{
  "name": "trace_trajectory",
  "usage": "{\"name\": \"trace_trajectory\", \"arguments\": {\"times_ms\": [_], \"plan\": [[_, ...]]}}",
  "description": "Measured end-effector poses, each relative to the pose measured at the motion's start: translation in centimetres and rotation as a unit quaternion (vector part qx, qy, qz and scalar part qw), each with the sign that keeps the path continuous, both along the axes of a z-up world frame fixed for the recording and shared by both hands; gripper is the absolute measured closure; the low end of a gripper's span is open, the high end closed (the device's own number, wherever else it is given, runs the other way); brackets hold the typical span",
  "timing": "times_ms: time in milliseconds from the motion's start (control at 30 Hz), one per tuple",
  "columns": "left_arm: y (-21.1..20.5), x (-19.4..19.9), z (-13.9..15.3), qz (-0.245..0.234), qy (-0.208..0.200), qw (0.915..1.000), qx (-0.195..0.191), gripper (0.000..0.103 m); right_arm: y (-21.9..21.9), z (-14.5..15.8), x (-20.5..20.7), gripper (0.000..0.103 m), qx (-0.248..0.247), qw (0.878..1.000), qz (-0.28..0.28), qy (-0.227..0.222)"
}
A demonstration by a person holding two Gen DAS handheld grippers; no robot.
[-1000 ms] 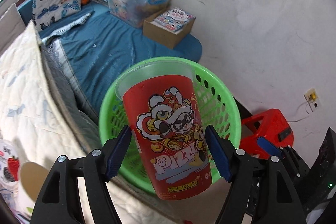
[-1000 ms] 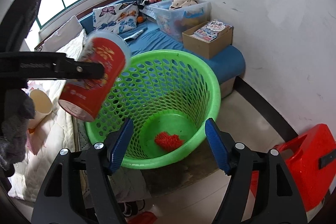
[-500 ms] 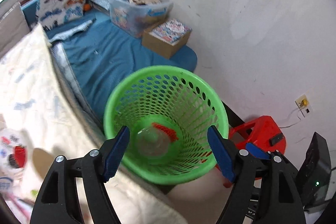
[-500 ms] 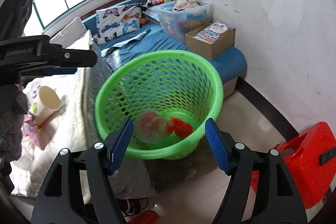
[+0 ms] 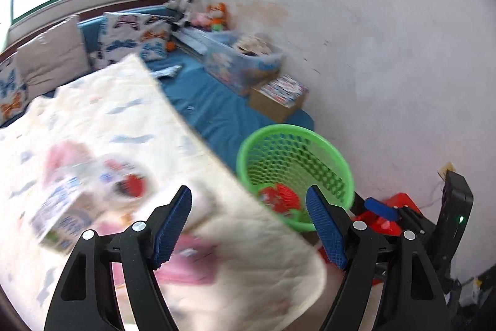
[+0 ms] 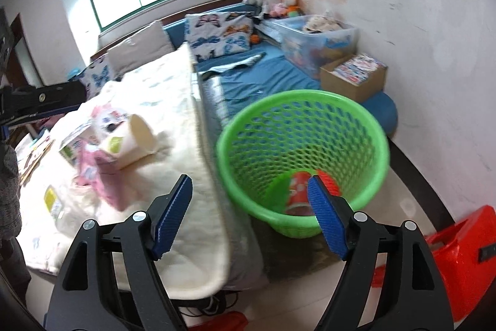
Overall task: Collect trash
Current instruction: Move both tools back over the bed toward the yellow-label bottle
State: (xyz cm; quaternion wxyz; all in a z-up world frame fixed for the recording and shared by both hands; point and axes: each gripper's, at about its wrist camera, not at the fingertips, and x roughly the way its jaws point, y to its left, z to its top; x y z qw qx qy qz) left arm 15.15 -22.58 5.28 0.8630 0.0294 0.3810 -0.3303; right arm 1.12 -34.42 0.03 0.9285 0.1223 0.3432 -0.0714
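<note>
The green mesh basket [image 6: 303,95] stands on the floor beside the bed, and the red pizza-print cup [image 6: 296,191] lies at its bottom next to a red scrap. The left wrist view also catches the basket [image 5: 279,129] and the cup [image 5: 276,200]. My left gripper [image 5: 248,207] is open and empty, hanging over the quilt's edge; in the right wrist view it shows as a black bar [image 6: 43,104] at far left. The right gripper [image 6: 249,191] has its jaws opening with nothing between them, between bed and basket. A cream paper cup [image 6: 136,141], a pink wrapper [image 6: 93,176] and a small carton [image 6: 74,141] lie on the quilt.
A cream quilt [image 6: 173,120] covers the bed over a blue mattress [image 6: 263,76]. Against the wall sit a clear storage bin [image 6: 316,42] and a cardboard box [image 6: 356,76]. A red plastic stool [image 6: 458,250] stands on the floor at right. Butterfly pillows line the headboard.
The red cup left my left gripper and fell into the basket. The left gripper swung away left over the quilt. The right gripper pulled back leftward and its jaws widened.
</note>
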Motion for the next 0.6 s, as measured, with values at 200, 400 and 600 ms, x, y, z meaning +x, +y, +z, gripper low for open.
{"name": "trace_trajectory", "arguments": {"times_ms": [200,400,600], "plan": [[7.8,-0.6,0.0,0.070,-0.012,0.9975,-0.008,0.029,3.9,0.5,1.7,0.026,0.000,0.999,0.049,-0.002],[15.3,-1.0,-0.9,0.144,-0.009,0.9893,-0.017,0.029,7.8,0.4,3.6,0.026,-0.002,0.995,0.099,0.001],[20.9,-1.6,-2.5,0.194,0.015,0.9804,-0.029,0.029,11.5,-0.1,5.9,0.026,-0.009,0.988,0.153,0.010]]}}
